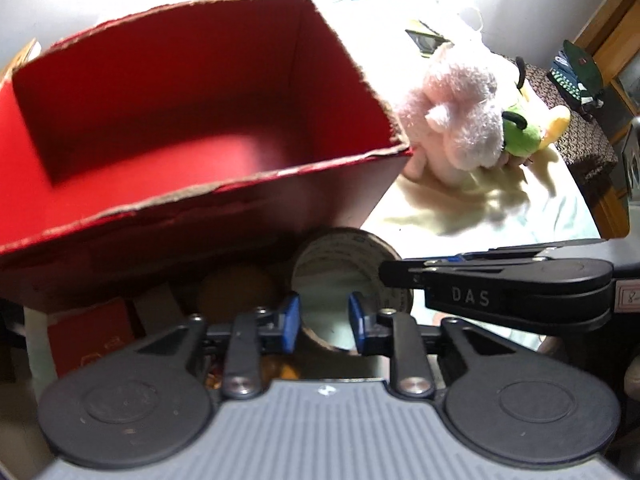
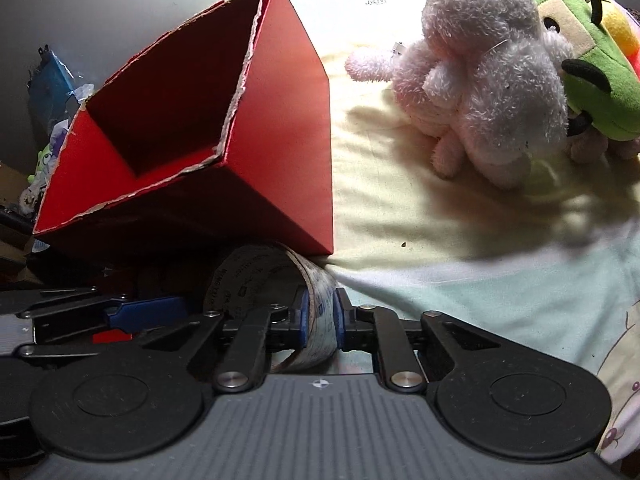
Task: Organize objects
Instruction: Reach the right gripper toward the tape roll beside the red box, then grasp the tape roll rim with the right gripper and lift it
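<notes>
Right gripper [image 2: 320, 322] jaws clenched on tape roll [image 2: 276, 280] wall; left gripper [image 1: 324, 320] released. Lift roll clear of rim, lower into red box [image 2: 192, 128].

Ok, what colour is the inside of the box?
Red, same as its outside; the box interior shows best in the left wrist view.

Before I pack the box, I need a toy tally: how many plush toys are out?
2: a pink plush right of the red box, and a green-and-yellow plush pressed behind it. Others may be hidden.
</notes>
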Tool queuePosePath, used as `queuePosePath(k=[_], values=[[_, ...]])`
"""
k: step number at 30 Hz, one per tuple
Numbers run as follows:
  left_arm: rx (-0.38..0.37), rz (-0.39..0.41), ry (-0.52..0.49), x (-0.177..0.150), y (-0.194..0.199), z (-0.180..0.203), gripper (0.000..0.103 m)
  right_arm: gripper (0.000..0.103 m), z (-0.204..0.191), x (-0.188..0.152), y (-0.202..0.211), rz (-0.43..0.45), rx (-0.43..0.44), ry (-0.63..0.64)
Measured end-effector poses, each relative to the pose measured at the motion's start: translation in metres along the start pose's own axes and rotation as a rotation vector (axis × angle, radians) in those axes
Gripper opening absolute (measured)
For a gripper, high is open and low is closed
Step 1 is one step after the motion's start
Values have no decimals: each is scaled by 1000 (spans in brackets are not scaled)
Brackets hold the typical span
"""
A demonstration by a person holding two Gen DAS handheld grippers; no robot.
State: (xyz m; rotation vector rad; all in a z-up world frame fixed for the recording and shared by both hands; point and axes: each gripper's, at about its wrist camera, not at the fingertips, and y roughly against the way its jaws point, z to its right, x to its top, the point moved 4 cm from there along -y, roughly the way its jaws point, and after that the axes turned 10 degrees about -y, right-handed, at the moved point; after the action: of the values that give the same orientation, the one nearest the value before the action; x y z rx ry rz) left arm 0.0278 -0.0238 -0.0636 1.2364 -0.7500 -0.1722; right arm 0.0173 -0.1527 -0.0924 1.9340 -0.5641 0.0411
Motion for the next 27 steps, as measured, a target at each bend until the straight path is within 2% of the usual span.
queuePosePath(k=[3,6,10,11,12,13,14,15,17,23,27], values=[[-33,-26,2,-1,-6,1,6,9,3,1,1,-7,6,-16],[-30,-25,-5,-1,-6,2,5,9,6,1,3,-10,15,-32],[-12,16,-6,1,4,0,7,9,9,-2,5,6,21,-45],[-11,35,-8,0,8,-1,11,9,9,-2,6,11,23,-45],[-10,48,-15,1,11,-1,30,9,8,-3,6,13,23,-45],[-3,59,-20,1,13,-1,42,9,8,-3,7,17,27,-45],[8,71,-21,2,15,-1,59,9,8,-4,7,19,24,-46],[25,84,-20,1,16,-1,61,9,9,-4,7,19,20,-47],[33,77,-23,1,13,0,61,9,10,-4,7,19,11,-52],[-15,40,14,-2,-1,-7,60,9,11,-5,9,25,3,-47],[-95,17,37,-3,-9,-6,44,9,11,-5,11,29,-1,-35]])
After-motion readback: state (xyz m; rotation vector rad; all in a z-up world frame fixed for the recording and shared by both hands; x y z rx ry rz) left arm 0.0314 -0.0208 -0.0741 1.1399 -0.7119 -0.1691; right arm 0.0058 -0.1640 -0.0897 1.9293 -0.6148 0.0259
